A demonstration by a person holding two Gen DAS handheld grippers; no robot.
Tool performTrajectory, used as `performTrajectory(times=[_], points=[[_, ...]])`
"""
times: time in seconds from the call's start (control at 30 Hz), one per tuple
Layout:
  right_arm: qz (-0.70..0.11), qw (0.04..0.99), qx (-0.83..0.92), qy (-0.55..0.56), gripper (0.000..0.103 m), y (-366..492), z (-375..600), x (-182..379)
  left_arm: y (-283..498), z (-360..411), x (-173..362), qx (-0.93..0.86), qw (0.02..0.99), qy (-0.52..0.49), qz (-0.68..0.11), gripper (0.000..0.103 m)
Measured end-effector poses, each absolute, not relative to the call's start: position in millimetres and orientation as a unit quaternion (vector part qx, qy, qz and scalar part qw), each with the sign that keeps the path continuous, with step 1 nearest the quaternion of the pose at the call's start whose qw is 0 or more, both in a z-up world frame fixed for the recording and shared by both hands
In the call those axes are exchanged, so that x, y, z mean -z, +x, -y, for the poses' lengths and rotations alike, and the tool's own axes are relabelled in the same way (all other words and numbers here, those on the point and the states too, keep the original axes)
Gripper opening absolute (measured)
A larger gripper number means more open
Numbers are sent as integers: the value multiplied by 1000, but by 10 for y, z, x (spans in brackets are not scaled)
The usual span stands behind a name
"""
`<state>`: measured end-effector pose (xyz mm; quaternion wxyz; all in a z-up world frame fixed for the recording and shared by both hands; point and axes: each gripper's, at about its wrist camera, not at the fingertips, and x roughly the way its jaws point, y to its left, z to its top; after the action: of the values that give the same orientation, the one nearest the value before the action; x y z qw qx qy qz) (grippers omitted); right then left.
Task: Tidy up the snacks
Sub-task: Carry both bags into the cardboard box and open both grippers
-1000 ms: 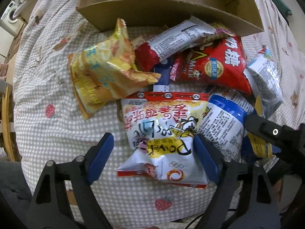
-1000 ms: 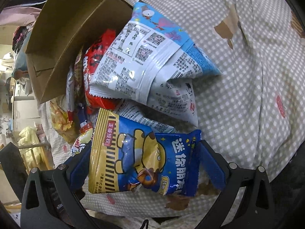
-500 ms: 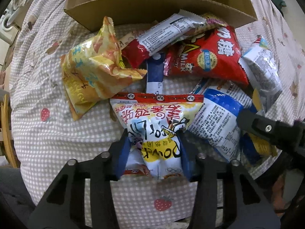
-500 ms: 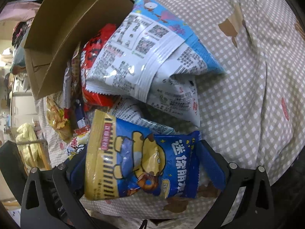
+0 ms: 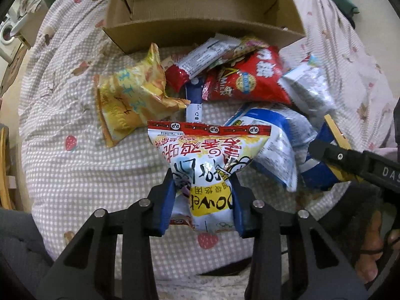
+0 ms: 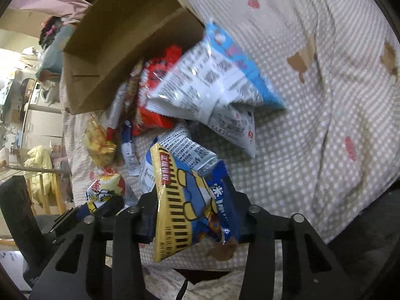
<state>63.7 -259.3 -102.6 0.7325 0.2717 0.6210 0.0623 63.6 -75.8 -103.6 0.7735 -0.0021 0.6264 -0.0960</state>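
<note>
Left gripper (image 5: 203, 201): blue pads closing on the lower half of a white-and-yellow crinkled foil snack bag with a red top strip (image 5: 208, 160); the bag is pinched narrow at the waist and fans out ahead of the jaws, probably so it clears the pile. Ahead and left of it, a yellow puffed chip bag (image 5: 132, 97) lies on the grey-checked strawberry-print cloth (image 5: 75, 175). Further ahead sits an open brown cardboard box (image 5: 200, 7), the likely destination.

Right gripper (image 6: 193, 215): jaws closing across a blue-and-yellow striped cartoon snack packet (image 6: 185, 200), creased between them. A white-and-light-blue foil bag (image 6: 215, 80) lies ahead, beside the box.
</note>
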Motion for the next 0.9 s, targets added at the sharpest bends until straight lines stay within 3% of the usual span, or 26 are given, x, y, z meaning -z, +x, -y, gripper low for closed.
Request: performTrajectory(times=[0.2,0.5,0.9], points=[[-578,765,-81,274,42,540,2705,556,607,624,614,95,807,-10,-583,35],[-508,813,-125,254,42,939,2639,-156,1178,60,4,70,851,-17,-520,35],[-471,847,-131,208,42,1840,2391,-196,2063,41,-82,46,875,-6,-481,35]])
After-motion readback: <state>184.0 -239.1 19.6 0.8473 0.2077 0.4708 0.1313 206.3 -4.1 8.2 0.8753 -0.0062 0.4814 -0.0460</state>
